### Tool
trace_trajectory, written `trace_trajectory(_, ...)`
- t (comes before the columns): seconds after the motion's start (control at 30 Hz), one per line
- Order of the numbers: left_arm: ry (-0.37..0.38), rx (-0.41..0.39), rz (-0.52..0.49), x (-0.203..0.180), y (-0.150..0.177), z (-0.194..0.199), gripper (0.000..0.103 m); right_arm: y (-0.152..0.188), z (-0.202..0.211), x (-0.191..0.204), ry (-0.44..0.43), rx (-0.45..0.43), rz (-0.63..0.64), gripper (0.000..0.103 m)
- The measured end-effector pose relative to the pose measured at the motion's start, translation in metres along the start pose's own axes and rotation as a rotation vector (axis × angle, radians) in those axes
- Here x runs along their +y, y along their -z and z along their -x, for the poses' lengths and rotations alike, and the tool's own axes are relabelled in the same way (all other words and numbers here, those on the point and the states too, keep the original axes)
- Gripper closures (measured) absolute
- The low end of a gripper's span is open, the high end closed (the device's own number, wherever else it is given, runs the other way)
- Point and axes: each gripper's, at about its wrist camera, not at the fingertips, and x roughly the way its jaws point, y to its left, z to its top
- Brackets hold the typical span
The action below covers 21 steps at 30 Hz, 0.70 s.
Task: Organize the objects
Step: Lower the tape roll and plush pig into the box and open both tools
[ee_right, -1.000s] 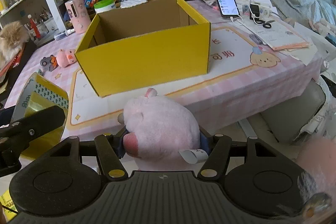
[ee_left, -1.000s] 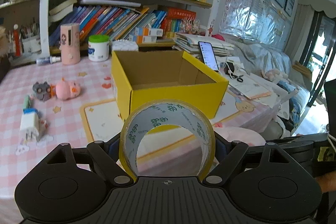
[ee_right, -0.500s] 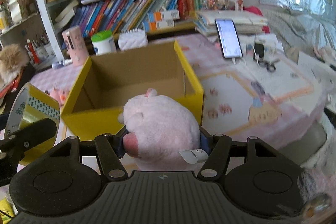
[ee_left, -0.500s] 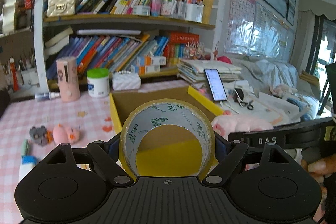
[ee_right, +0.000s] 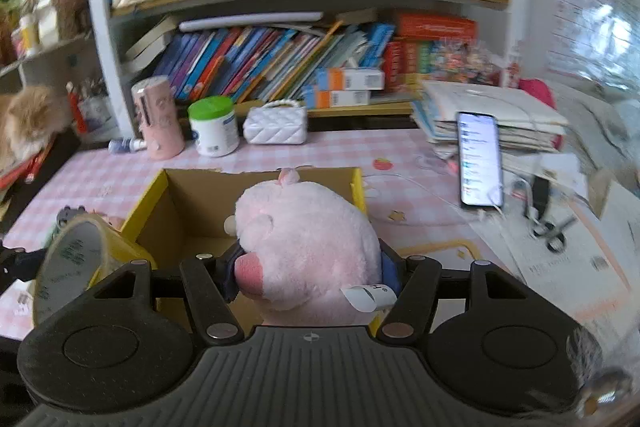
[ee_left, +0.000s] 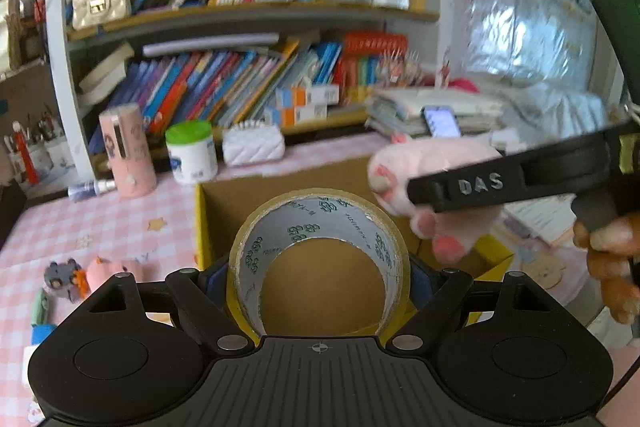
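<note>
1. Left gripper (ee_left: 319, 269) clamped on tape roll (ee_left: 319, 251); right gripper (ee_right: 307, 265) clamped on pink plush toy (ee_right: 308, 243). Both sit over the open yellow box (ee_right: 150, 199) on the tabletop (ee_right: 120, 171).
2. Risk: both over the box at once, so grippers could collide, or the plush catches the right wall.
3. Tape: yellowish, wide, upright. Plush: soft, round, tag at near right.

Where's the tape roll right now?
The tape roll is clamped in the left gripper, centre of the left wrist view, over the open yellow box. The right wrist view shows it at far left, beside the pink plush.
</note>
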Motion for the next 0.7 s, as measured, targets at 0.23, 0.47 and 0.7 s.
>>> trace_trajectory(0.23,-0.036,0.073,0.013,-0.008,-0.002,-0.033,0.019,-0.01,-0.055,0.005,-0.062,0.107,0.131,0.042)
trace_trajectory(0.47,-0.047,0.131,0.017,-0.011,0.002,-0.056,0.02,-0.007,-0.1,0.013,-0.107,0.218,0.222,0.042)
trace_trajectory(0.7,-0.053,0.166,0.047,-0.009,0.007,-0.067,0.019,-0.005,-0.129,0.018,-0.118,0.292,0.29,0.041)
